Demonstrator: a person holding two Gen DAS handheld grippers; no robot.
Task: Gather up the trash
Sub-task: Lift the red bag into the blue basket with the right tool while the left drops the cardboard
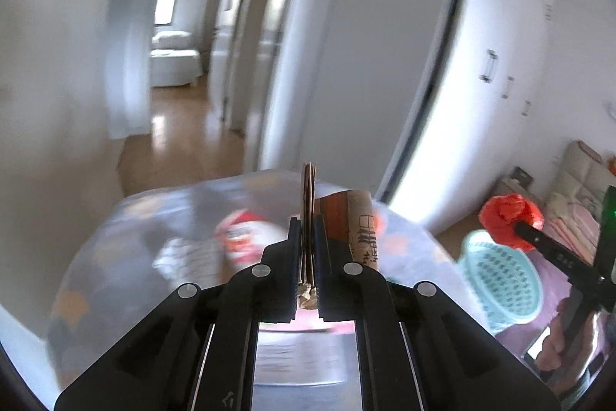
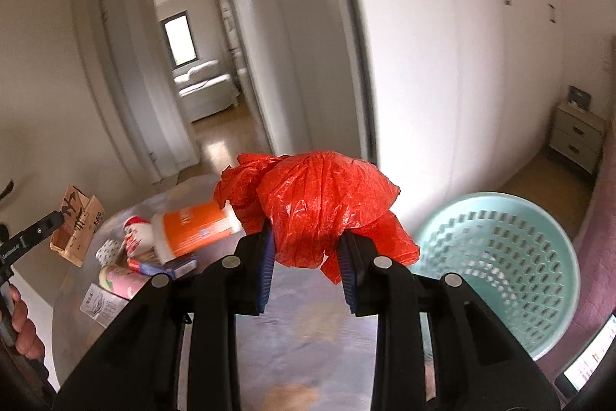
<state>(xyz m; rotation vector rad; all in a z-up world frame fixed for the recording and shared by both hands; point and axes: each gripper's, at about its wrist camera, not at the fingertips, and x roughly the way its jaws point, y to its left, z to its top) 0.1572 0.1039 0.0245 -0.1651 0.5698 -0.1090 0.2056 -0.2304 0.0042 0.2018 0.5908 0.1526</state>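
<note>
Left gripper [image 1: 308, 249] pinched flattened cardboard piece [image 1: 308, 214], upright, above table [image 1: 127, 218]. Right gripper [image 2: 308, 257] clamped crumpled red bag [image 2: 319, 207]; mint basket [image 2: 500, 257] at its 3 o'clock, remaining litter at 9 o'clock.

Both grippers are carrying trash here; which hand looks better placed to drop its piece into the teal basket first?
Right, probably. The right gripper, shut on the red plastic bag, has the teal basket just beside it. The left gripper, clamping flattened brown cardboard, is over the table, farther from the basket.
</note>
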